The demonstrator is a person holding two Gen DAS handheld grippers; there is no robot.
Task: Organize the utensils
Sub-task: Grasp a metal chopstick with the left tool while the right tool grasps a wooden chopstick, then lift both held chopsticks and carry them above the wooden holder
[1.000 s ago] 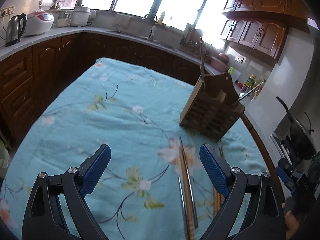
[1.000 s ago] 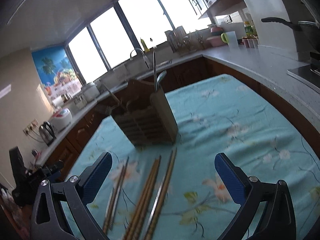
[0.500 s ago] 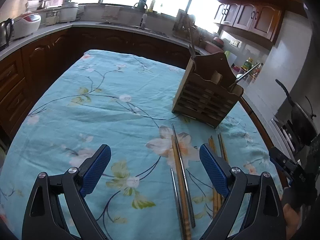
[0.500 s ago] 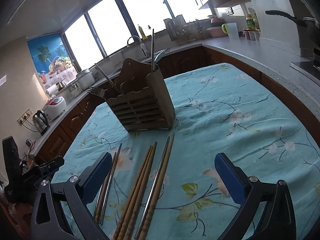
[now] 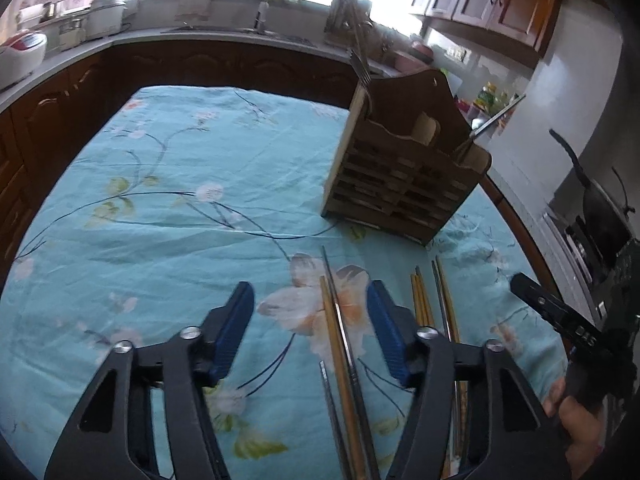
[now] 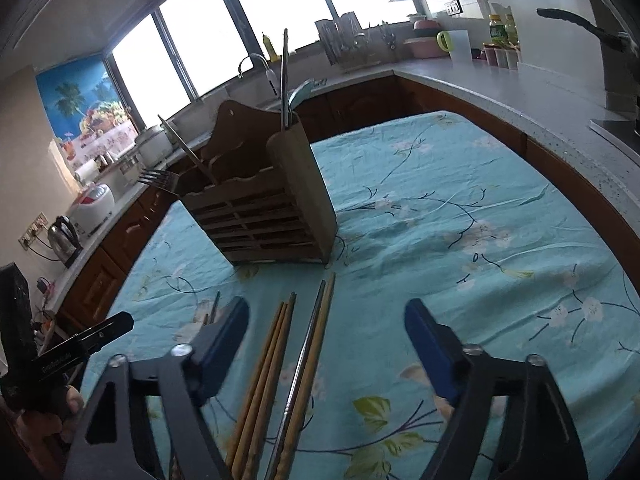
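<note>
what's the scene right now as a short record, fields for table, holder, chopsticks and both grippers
table: covered by a teal flowered cloth
holder: wooden utensil holder stands on the cloth, a fork sticking up from it
chopsticks: several lie flat on the cloth in front of the holder, wooden and metal mixed
left gripper: open, jaws just been closing, one wooden and metal group lies between them, not pinched
right gripper: open, jaws just been closing, over two chopstick groups, not pinched

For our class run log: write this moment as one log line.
left gripper: open, closing, over chopsticks | right gripper: open, closing, over chopsticks | utensil holder: upright
</note>
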